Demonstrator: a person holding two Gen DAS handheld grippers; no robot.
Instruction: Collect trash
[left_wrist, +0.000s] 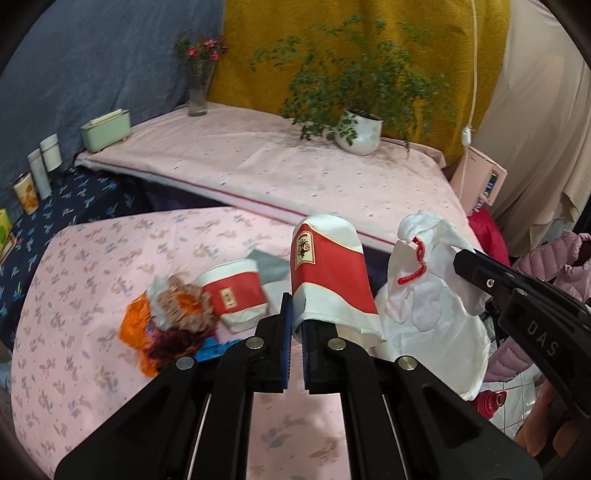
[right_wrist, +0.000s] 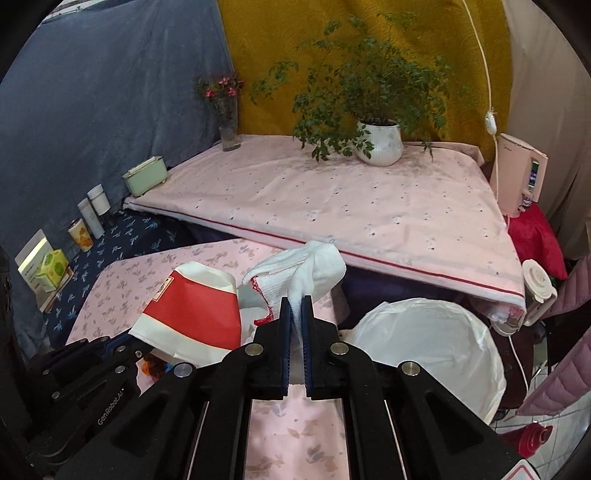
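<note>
Trash: my left claw (left_wrist: 295, 325) pinches a paper cup (left_wrist: 328, 280) by its rim, above the tabletop's (left_wrist: 92, 295) right edge; my right claw (right_wrist: 295, 321) grips the bag's (right_wrist: 424, 350) white mouth. The thin rim could slip, or the cup miss the sagging opening.

We cannot see where the left gripper's (left_wrist: 295, 332) fingers meet the red-and-white paper cup's (left_wrist: 332, 280) rim; its far side is hidden. Left of that claw, the crumpled wrapper pile (left_wrist: 173, 317) blurs together, its lower edge behind the finger. Ahead of the right gripper (right_wrist: 295, 325), the white trash bag's (right_wrist: 428, 350) bottom drops behind the claw.
</note>
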